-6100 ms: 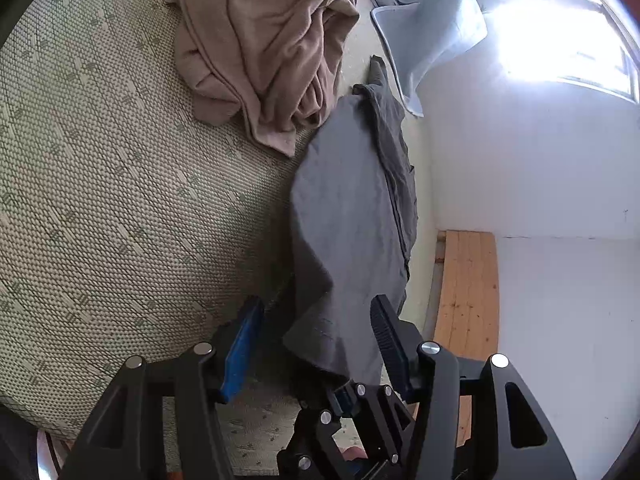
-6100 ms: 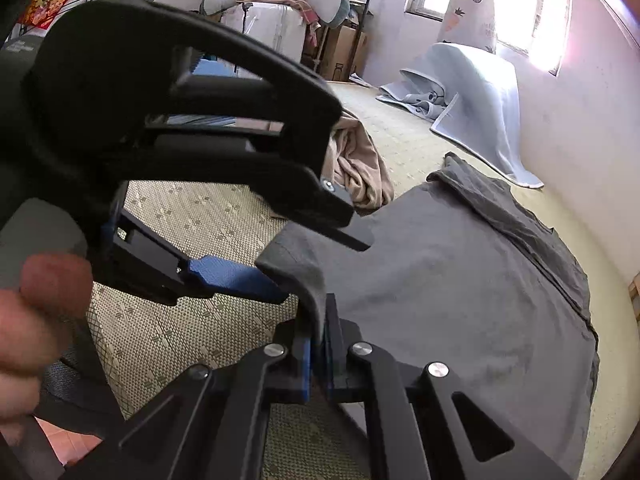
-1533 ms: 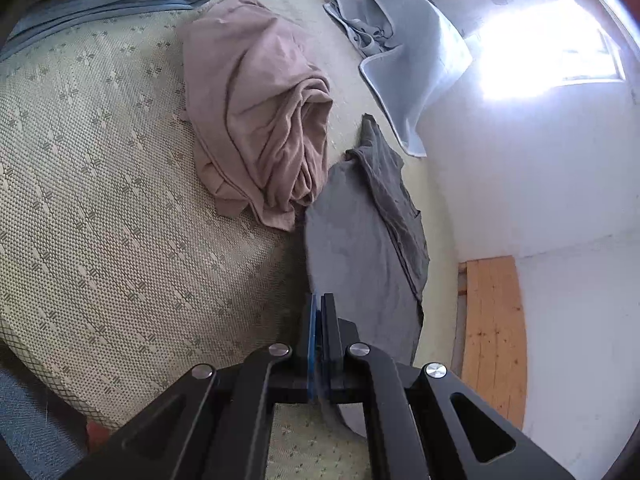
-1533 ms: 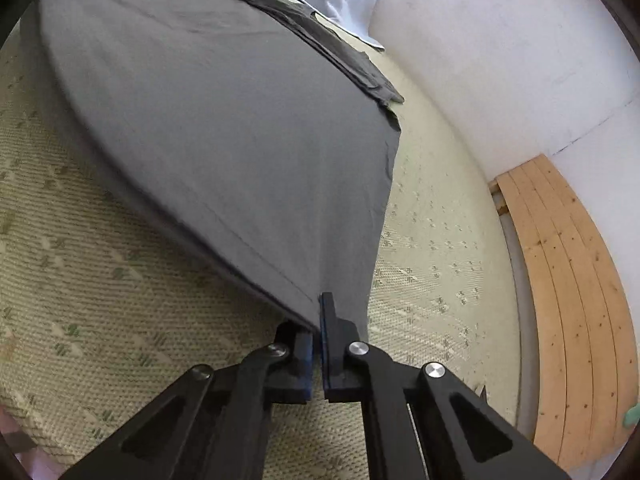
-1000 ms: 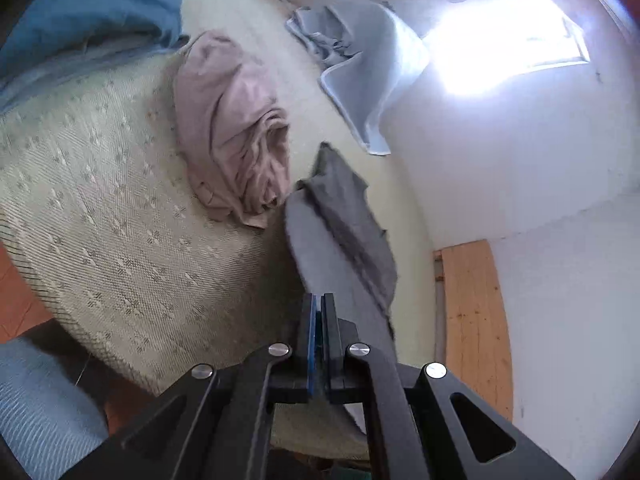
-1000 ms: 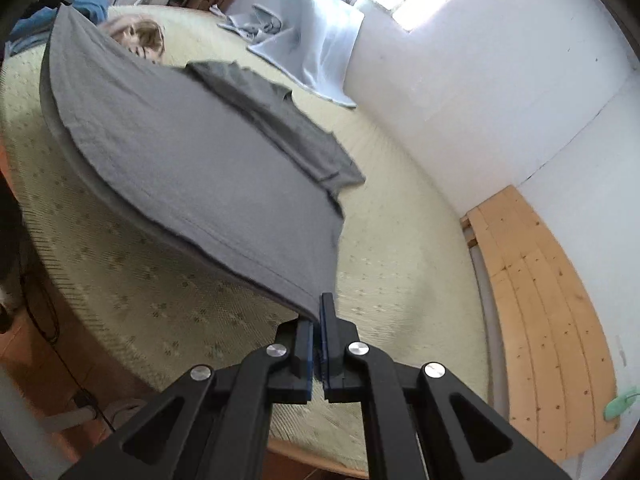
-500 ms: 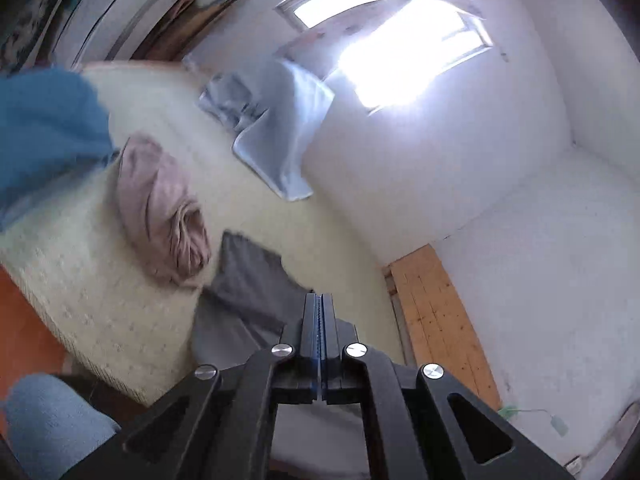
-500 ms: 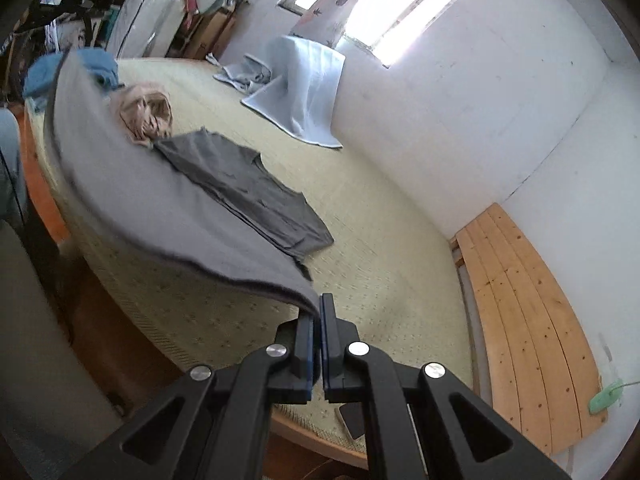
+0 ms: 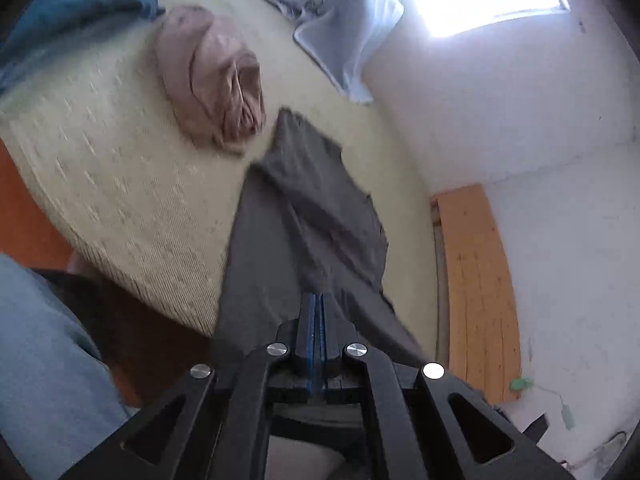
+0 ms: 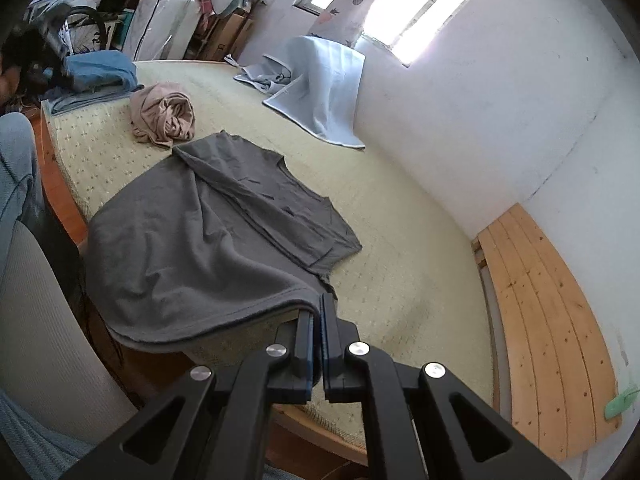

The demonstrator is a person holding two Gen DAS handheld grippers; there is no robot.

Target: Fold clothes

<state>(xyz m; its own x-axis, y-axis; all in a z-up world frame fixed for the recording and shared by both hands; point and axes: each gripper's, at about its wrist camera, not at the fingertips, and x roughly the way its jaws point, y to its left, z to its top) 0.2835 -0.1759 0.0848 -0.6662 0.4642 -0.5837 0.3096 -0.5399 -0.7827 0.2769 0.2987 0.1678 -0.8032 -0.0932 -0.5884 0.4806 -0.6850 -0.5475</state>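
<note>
A dark grey shirt (image 10: 200, 232) lies partly on the woven bed mat (image 10: 400, 240), its far part flat with a sleeve folded in. The near hem is lifted off the bed and sags between the two grippers. My right gripper (image 10: 318, 312) is shut on the hem's right corner. In the left wrist view the same shirt (image 9: 312, 208) runs from the mat down to my left gripper (image 9: 319, 308), which is shut on its other hem corner beyond the bed's edge. The cloth hides the lower part of that grip.
A crumpled pink garment (image 10: 164, 114) lies just beyond the shirt's collar. A pale blue blanket (image 10: 316, 88) hangs under the window, and blue folded clothes (image 10: 96, 72) sit at the far left. Bare wooden slats (image 10: 548, 320) lie right of the mat. A person's jeans leg (image 9: 40, 360) is near left.
Both grippers have lifted and drawn back with the hem, so the shirt's near part now hangs past the bed edge. The left view has tipped back down from the window.
</note>
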